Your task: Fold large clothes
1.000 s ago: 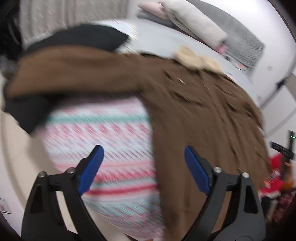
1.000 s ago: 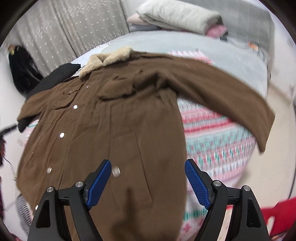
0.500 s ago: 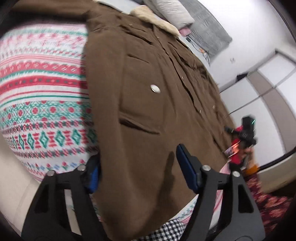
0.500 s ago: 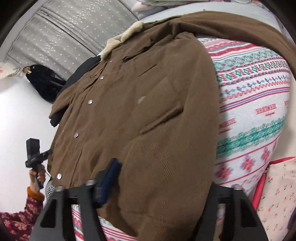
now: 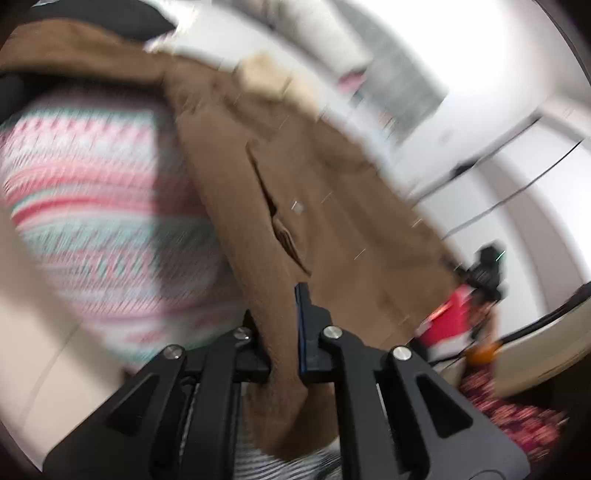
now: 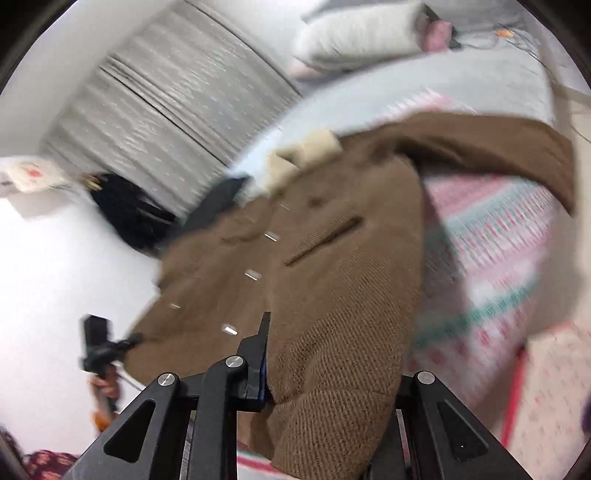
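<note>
A large brown coat [image 5: 332, 206] with a cream fleece collar [image 5: 266, 74] lies spread on a bed. My left gripper [image 5: 282, 332] is shut on the coat's bottom hem at one corner; brown cloth bunches between the blue pads. In the right wrist view the same coat [image 6: 332, 266] shows snap buttons and a slit pocket. My right gripper [image 6: 295, 354] is shut on the hem at the other corner, the cloth draping over and hiding the right finger. Both views are motion-blurred.
A red, white and teal patterned blanket [image 5: 92, 206] covers the bed under the coat. Pillows [image 6: 362, 33] lie at the bed's head. A black garment [image 6: 218, 199] lies beside the collar. A person holding a camera [image 6: 98, 343] stands beside the bed.
Both grippers came down to the coat's hem and closed on it; a second ago both were open above the coat. The hem is now lifted, views tilted and blurred.
</note>
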Demonstrator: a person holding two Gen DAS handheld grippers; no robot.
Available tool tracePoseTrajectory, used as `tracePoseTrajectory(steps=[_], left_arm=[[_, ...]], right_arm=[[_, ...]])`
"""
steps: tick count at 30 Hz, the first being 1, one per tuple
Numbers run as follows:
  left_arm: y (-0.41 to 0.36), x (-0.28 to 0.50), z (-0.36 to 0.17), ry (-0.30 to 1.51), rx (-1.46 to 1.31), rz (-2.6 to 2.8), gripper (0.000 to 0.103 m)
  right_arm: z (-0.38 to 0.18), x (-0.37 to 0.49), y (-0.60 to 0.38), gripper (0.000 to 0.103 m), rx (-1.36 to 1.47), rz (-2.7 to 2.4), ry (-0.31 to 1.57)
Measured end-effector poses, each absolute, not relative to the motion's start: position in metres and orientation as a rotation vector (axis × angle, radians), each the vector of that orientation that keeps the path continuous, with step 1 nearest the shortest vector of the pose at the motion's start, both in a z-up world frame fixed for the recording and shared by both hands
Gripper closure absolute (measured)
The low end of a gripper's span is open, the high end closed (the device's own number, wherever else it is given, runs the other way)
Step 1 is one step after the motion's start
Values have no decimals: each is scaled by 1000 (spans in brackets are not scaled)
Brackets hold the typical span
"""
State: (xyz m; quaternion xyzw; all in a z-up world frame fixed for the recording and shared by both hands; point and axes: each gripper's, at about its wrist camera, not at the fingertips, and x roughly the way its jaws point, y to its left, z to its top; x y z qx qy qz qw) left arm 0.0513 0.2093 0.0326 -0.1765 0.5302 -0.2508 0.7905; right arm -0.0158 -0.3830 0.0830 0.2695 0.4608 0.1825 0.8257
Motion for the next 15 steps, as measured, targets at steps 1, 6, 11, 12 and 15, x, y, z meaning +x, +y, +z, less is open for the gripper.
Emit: tracePoseTrajectory(steps=[1,6,11,12,15], left_arm=[[204,53,13,1204,-340,-507,92],[210,45,-24,1282,-314,-445,76],[220,55,28,1137,-145,-321,39],[219,66,39,1111,-115,-308,37],[212,102,64,1040,-50,-292,32]], right_arm=[[68,-17,-384,82,563,352,1029],[-31,-16,-381,69,522,206,1282],[4,-5,-395,47,452,175,1297],[18,1,-398,47,417,151,1291],[53,22,-404,45,351,103,1241]])
